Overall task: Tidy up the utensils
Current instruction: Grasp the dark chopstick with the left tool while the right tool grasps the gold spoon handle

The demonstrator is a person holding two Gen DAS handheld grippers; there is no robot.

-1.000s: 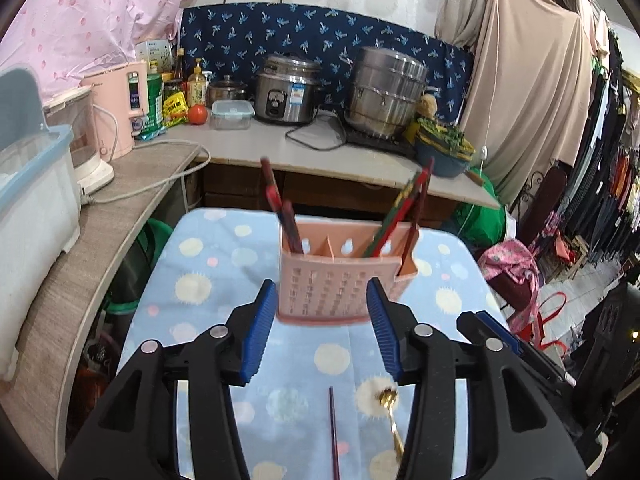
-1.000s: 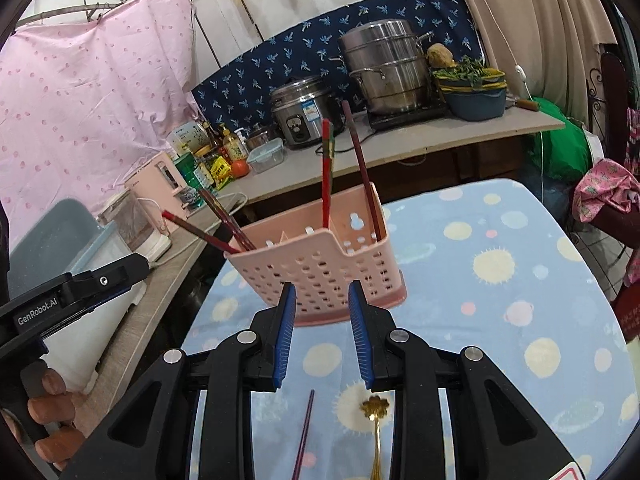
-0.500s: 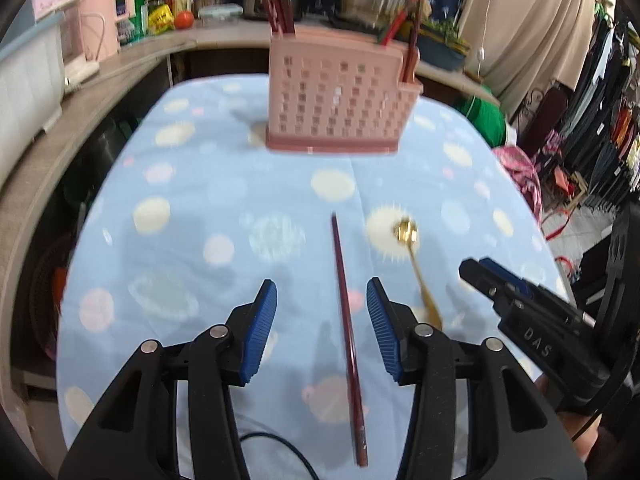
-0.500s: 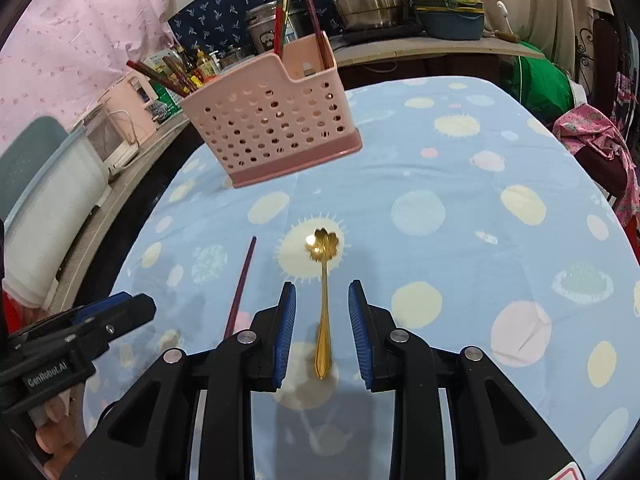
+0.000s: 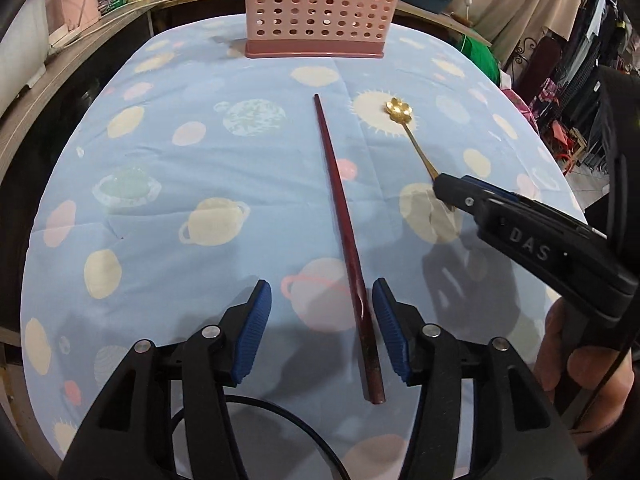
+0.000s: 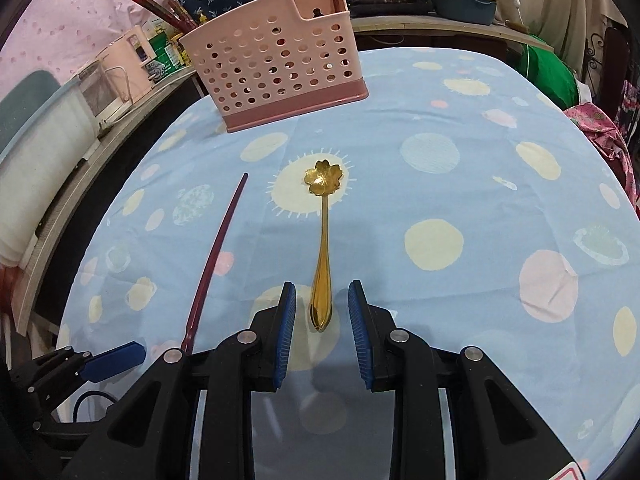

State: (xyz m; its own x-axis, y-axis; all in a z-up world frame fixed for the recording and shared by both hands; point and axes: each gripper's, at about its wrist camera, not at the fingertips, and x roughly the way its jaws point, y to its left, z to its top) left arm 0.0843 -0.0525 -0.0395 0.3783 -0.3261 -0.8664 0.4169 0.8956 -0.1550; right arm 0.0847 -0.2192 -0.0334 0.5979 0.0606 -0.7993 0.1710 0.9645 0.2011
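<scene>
The left gripper (image 5: 322, 320) is wide open, its blue pads (image 5: 252, 332) set low over the cloth (image 5: 168, 184). The thick end of a dark red chopstick (image 5: 344, 236) lies between them, close to the right-hand pad but with a gap showing on both sides — nothing is gripped. The chopstick runs away from the gripper toward the pink basket (image 5: 318, 8), its thin tip stopping well short of the basket's base.

The right gripper (image 6: 322, 322) is open too, though less widely. The handle end of a gold spoon (image 6: 323, 240) sits between its pads (image 6: 286, 332), roughly centred, with clear space either side — the pads touch neither the handle nor each other. The spoon lies flat on the cloth, its flower-shaped bowl resting on a pale sun print, pointing toward the basket (image 6: 276, 68).

Chopstick (image 6: 218, 252) and spoon (image 5: 412, 136) lie near each other, almost parallel, not touching. The basket stands upright at the far side of the table, with several red chopsticks (image 6: 164, 10) leaning out of its compartments. In the left view the right gripper's finger (image 5: 480, 200) covers the end of the spoon handle.
</scene>
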